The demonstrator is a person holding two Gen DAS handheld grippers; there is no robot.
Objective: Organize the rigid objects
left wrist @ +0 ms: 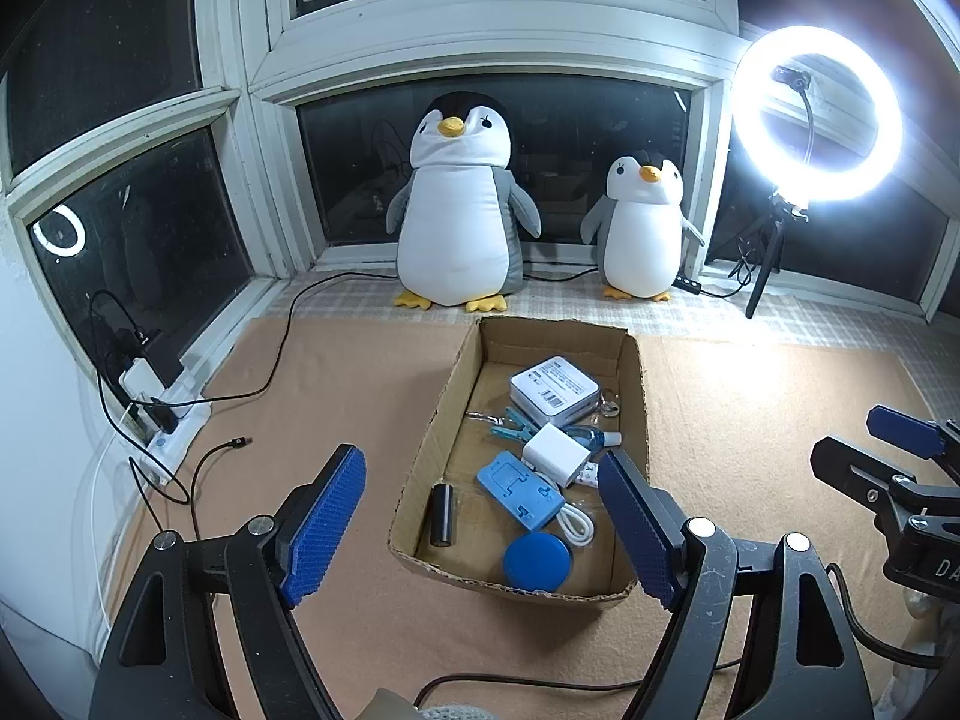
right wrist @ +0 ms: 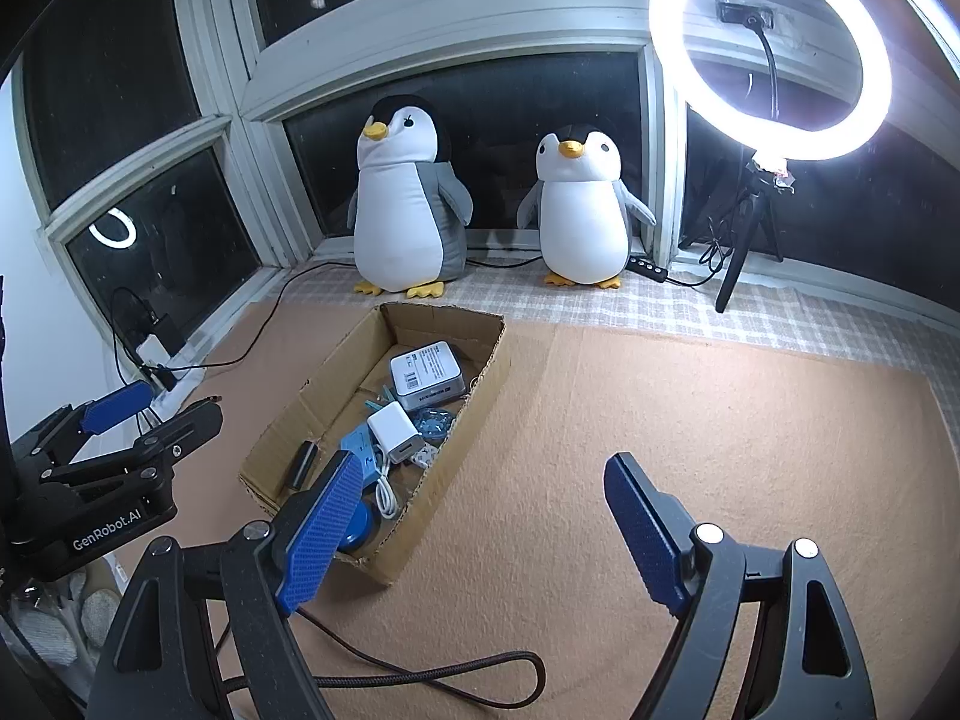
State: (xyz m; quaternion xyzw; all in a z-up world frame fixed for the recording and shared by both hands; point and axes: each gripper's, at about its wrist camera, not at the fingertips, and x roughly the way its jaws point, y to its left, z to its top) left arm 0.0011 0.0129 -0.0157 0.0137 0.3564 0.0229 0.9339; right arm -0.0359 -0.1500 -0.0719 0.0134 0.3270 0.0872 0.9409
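While both jaws stand wide and empty, the left gripper point(left wrist: 480, 531) hovers over the near end of the cardboard box point(left wrist: 432, 420) and the right gripper point(right wrist: 474, 525) beside it; the charger point(left wrist: 555, 450), blue disc point(left wrist: 537, 561) and labelled white case point(left wrist: 555, 390) already lie inside, so sorting looks finished or barely begun. "GenRobot.AI" is printed on the left gripper's body; the case label is unreadable

A home window nook: plush penguins point(left wrist: 454, 204) on the sill, ring light point(right wrist: 770, 42).
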